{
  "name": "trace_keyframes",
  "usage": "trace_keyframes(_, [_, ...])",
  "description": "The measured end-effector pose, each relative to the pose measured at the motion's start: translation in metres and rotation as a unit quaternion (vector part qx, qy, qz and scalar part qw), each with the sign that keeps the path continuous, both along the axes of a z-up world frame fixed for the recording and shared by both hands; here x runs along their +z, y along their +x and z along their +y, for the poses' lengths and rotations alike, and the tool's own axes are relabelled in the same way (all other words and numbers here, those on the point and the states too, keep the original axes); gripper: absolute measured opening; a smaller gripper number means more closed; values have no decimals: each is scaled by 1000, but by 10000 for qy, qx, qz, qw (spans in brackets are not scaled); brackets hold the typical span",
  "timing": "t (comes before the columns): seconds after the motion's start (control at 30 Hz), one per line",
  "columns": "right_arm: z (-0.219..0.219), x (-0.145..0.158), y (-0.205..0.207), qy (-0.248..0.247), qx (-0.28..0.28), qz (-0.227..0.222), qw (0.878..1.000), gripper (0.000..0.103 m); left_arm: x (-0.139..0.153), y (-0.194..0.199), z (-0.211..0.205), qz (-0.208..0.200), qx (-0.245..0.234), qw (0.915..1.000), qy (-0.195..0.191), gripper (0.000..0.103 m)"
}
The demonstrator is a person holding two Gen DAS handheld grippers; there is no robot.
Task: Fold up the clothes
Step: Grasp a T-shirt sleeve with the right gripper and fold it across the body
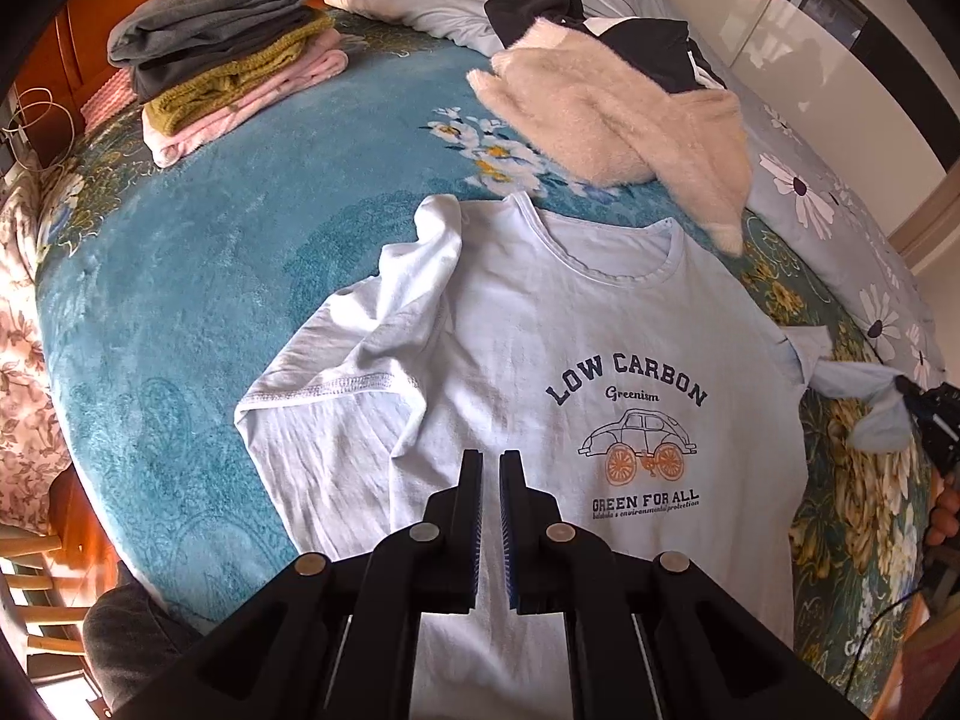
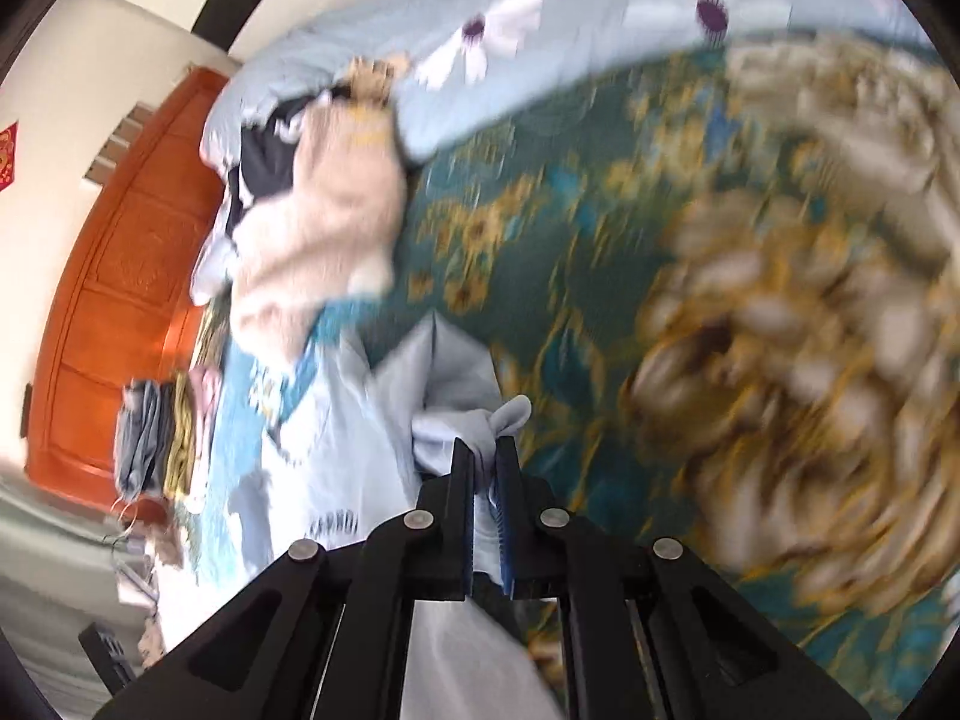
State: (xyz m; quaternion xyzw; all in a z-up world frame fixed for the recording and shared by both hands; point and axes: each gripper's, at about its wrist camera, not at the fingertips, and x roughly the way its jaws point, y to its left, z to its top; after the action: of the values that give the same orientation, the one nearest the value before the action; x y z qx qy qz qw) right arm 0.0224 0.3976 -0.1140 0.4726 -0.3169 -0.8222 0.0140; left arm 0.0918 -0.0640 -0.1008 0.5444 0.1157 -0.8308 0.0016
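Note:
A light blue T-shirt (image 1: 540, 330) printed "LOW CARBON" lies face up on the teal blanket (image 1: 180, 300), collar away from me. Its left sleeve (image 1: 360, 354) is folded up toward the collar. My left gripper (image 1: 491, 459) hovers over the shirt's lower middle, jaws nearly together with no fabric between them. My right gripper (image 1: 918, 405) at the shirt's right side is shut on the right sleeve (image 1: 852, 378) and pulls it taut, outward. The right wrist view is blurred; there the right gripper (image 2: 485, 450) pinches the bunched blue sleeve (image 2: 474, 420).
A stack of folded clothes (image 1: 222, 42) sits at the blanket's far left. A cream fuzzy garment (image 1: 612, 120) and a dark garment (image 1: 648, 42) lie beyond the collar. A daisy-print quilt (image 1: 840, 198) runs along the right. A hand (image 1: 948, 510) shows at the right edge.

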Motion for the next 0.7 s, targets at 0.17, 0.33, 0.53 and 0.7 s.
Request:
trace_keyframes(0.17, [46,46,-23,852,-515,467,9939,6,-4,-5,-8,-70,148,9999,37,7])
trace_keyframes(0.33, [74,47,-37,1303,-989,356,9859,6,-9,-8,-13,-128,283,9995,58,7])
trace_keyframes(0.53, [103,6,-22,1659,-1274,-281,9775,9,-18,-10,-11,-267,245,9993,66,7])
trace_keyframes(0.7, [123,-19,14,1415,-1513,-694,9758,19,-26,-11,-7,-395,175,9991,50,7])
